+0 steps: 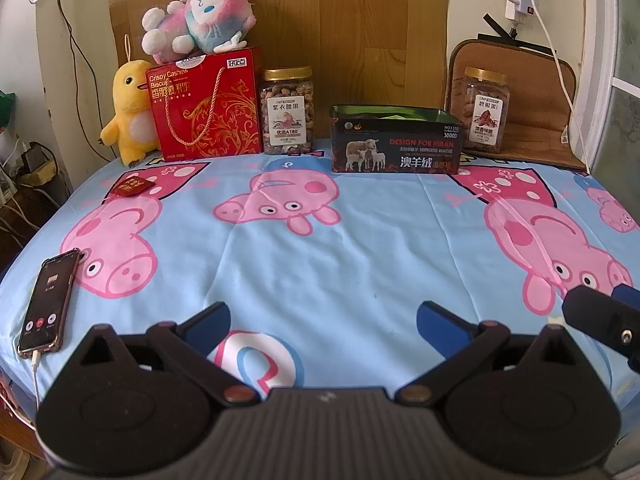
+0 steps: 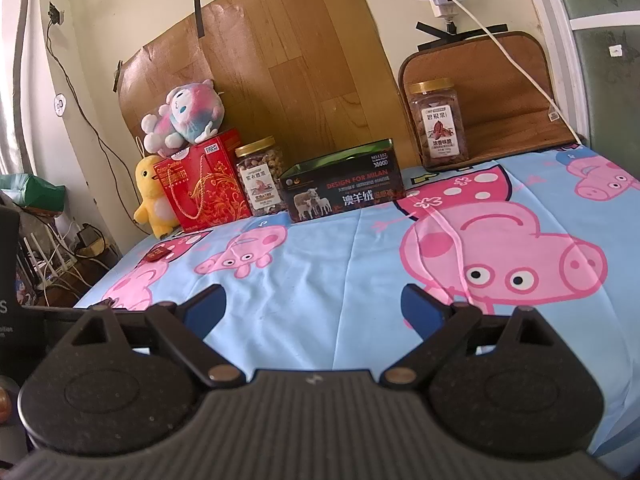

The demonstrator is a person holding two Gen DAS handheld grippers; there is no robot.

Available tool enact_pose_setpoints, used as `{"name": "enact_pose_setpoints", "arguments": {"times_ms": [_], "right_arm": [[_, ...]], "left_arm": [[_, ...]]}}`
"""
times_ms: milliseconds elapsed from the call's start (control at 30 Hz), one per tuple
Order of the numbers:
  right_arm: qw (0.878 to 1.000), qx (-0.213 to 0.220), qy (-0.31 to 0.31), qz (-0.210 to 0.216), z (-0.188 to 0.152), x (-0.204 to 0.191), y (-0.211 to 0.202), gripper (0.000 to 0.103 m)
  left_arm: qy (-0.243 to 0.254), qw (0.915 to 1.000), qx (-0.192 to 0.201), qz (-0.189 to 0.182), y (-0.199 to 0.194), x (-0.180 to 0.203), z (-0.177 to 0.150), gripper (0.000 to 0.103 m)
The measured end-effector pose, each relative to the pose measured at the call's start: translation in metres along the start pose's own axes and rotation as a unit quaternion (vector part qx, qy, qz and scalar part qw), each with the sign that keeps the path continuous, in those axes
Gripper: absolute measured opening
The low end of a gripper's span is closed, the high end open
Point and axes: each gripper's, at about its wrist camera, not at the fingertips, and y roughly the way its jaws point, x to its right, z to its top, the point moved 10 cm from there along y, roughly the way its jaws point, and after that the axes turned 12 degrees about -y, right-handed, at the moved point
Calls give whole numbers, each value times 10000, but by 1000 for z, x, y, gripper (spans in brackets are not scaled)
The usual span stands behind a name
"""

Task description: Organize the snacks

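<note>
Figure: both tools held low over the worktop covered in a light-blue cartoon-pig cloth (image 1: pixel 320 248), nothing yet grasped. Along the far edge, from largest to smallest, I see the red cardboard gift bag of cashew biscuits with a cord handle (image 1: pixel 206 106), the open black rectangular box printed with sheep (image 1: pixel 396 140), the clear gold-lidded plastic jar of mixed nuts (image 1: pixel 288 110) just beside the bag, a second clear gold-lidded jar of pecans (image 1: pixel 482 110) standing to the right of the box on a brown mat, and a small flat red packet (image 1: pixel 132 186) lying alone on the cloth at the left. My left tool (image 1: pixel 322 322) has its blue-padded fingers spread wide and empty; my right tool (image 2: pixel 314 308) is likewise spread and empty. I judge the loose packet the likeliest first pick: approach from above with the left tool, fingers straddling its short sides, then carry it towards the black box. The thin packet may slip on soft cloth.
</note>
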Motion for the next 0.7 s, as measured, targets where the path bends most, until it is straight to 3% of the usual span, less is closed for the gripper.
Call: {"name": "enact_pose_setpoints", "arguments": {"times_ms": [700], "right_arm": [[10000, -4, -8, 24, 1, 0, 3, 96]], "left_arm": [[-63, 10000, 26, -35, -2, 0, 1, 103]]}}
